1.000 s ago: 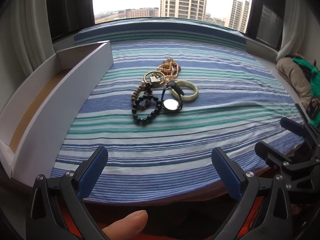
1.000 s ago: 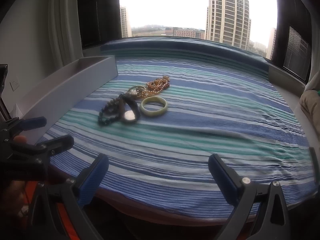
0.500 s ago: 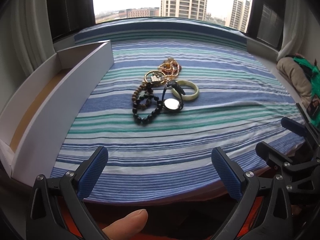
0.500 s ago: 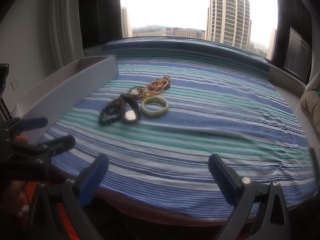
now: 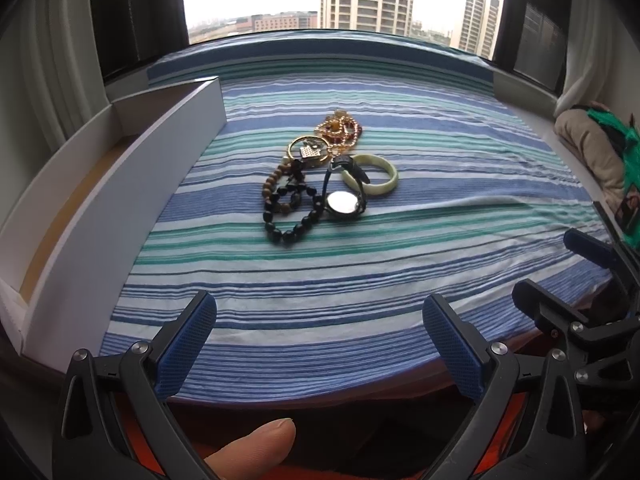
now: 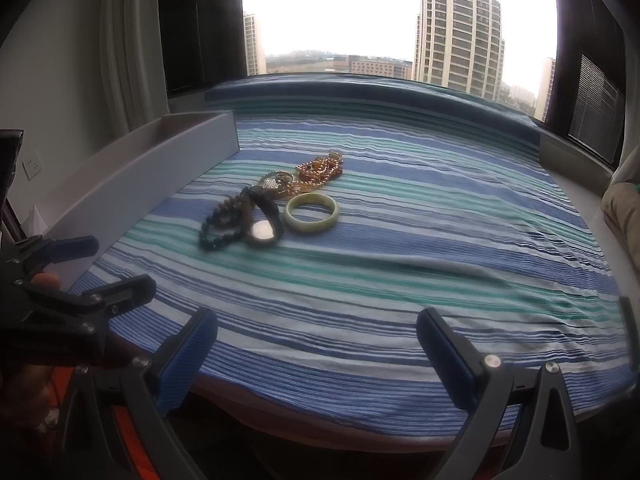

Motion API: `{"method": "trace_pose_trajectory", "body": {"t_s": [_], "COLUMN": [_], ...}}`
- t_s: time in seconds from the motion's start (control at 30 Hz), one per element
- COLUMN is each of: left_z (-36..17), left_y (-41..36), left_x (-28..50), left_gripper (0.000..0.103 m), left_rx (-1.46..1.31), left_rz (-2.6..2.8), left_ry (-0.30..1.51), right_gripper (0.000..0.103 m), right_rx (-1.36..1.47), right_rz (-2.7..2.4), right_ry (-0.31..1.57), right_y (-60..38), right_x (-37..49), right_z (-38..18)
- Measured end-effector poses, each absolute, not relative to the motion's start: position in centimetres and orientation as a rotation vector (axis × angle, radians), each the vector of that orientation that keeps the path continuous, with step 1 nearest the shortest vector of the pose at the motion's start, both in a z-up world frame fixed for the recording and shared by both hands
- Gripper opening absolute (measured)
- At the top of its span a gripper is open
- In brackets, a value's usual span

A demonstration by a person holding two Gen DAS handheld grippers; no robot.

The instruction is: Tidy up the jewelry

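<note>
A heap of jewelry lies mid-cloth: a pale green bangle (image 5: pixel 376 176) (image 6: pixel 313 213), a dark-strapped watch (image 5: pixel 342 202) (image 6: pixel 262 232), a black bead bracelet (image 5: pixel 289 216) (image 6: pixel 218 236), a brown bead bracelet (image 5: pixel 271 181), a gold ring pendant (image 5: pixel 310 151) and a gold and red chain (image 5: pixel 341 131) (image 6: pixel 320 169). My left gripper (image 5: pixel 320 328) is open above the near edge, well short of the heap. My right gripper (image 6: pixel 316 340) is open too, beside it, also short of the heap. Each gripper shows at the edge of the other's view.
A long white open box (image 5: pixel 120 168) (image 6: pixel 152 168) runs along the left side of the striped cloth (image 5: pixel 360 272). A beige and green bundle (image 5: pixel 596 148) lies at the right edge. A thumb (image 5: pixel 252 450) shows under the left gripper. A window stands behind.
Both grippers have crept slightly forward toward the jewelry; the heap sits a little nearer in both views. Nothing was taken hold of.
</note>
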State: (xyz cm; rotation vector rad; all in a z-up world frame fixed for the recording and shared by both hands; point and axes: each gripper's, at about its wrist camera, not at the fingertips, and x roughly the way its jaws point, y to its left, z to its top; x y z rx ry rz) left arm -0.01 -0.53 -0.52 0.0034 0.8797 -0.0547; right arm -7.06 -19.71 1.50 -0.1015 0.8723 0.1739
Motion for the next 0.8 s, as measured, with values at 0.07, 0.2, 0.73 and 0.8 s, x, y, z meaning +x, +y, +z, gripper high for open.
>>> {"method": "trace_pose_trajectory", "body": {"t_s": [0.07, 0.2, 0.73, 0.8], "left_z": [-0.58, -0.62, -0.63, -0.63], "left_y": [-0.56, -0.64, -0.7, -0.69], "left_x": [-0.01, -0.1, -0.12, -0.12], "left_gripper": [0.103, 0.103, 0.103, 0.102], "left_rx": [0.005, 0.006, 0.006, 0.006], "left_rz": [-0.054, -0.054, -0.054, -0.054], "left_ry": [0.882, 0.882, 0.878, 0.878], "right_gripper": [0.101, 0.101, 0.101, 0.101], "right_rx": [-0.102, -0.102, -0.101, -0.102], "right_rz": [0.174, 0.174, 0.174, 0.174], "right_ry": [0.872, 0.872, 0.872, 0.872], "right_y": [-19.7, -19.7, -19.71, -19.71], "right_x": [-7.05, -7.05, -7.08, -7.08], "right_z": [1.5, 1.5, 1.51, 1.51]}}
